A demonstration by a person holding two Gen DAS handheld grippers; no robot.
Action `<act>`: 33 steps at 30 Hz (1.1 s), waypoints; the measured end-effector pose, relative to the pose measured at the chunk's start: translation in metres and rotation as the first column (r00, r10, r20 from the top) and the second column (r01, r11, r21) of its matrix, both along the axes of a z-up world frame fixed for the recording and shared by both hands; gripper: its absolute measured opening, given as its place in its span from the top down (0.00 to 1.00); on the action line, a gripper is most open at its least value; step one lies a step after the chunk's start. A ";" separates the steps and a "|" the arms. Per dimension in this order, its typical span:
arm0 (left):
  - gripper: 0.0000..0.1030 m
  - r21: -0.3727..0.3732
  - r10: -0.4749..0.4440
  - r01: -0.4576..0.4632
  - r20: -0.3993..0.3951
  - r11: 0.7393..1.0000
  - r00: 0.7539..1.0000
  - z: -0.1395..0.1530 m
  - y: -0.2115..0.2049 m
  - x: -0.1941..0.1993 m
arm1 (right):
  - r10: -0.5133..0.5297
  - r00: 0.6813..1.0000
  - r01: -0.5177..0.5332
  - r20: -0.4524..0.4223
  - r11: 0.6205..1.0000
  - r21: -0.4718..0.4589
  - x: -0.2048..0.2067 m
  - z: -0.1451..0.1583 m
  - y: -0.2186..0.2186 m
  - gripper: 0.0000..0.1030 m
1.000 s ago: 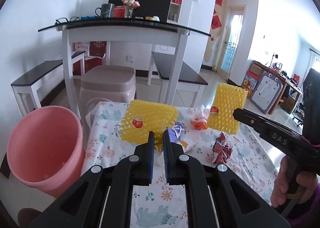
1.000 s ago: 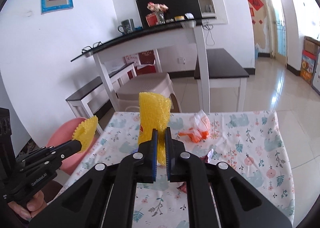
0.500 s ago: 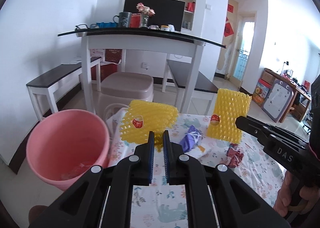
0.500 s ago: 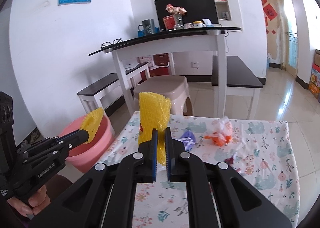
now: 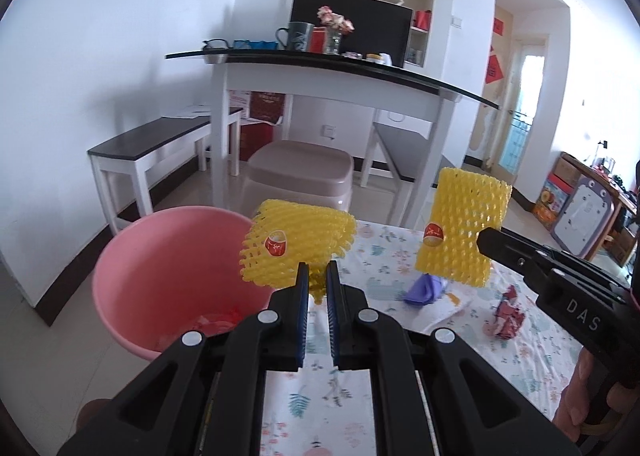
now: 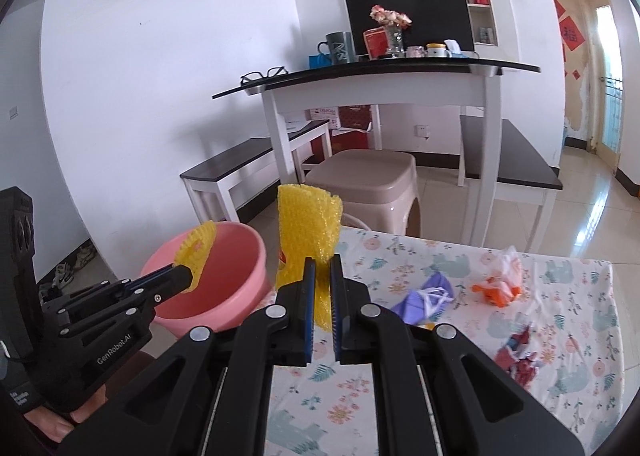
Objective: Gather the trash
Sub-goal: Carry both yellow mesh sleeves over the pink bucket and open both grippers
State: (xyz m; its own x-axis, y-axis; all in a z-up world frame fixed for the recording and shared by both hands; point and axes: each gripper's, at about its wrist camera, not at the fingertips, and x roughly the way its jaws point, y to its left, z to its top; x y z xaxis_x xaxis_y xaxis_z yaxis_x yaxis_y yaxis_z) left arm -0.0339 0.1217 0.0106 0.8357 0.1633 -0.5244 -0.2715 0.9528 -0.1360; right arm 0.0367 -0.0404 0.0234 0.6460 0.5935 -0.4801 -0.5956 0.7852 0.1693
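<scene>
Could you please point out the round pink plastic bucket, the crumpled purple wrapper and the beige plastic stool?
Pink plastic bucket (image 5: 132,256): left wrist view, inner wall.
Purple wrapper (image 6: 424,298): right wrist view, its middle.
Beige plastic stool (image 6: 360,172): right wrist view, seat top.

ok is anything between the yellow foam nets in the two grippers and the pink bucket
Nothing visible. The left gripper holds its yellow foam fruit net beside the round pink plastic bucket's open rim. The right gripper holds its yellow foam net above the floral table edge, with only open air towards the bucket.
</scene>
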 end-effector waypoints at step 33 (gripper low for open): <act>0.92 -0.066 0.208 -0.215 -0.099 0.974 0.973 -0.059 0.114 -0.019 | 0.223 0.973 -0.229 -0.068 0.968 -0.106 0.010 -0.040 0.158 0.93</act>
State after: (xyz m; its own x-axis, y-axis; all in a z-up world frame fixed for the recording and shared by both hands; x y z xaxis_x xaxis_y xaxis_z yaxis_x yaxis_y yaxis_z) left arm -0.0528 0.2354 -0.0480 0.7350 0.2881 -0.6138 -0.4803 0.8602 -0.1714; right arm 0.0463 0.1176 -0.0171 0.4722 0.6610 -0.5831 -0.7518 0.6474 0.1251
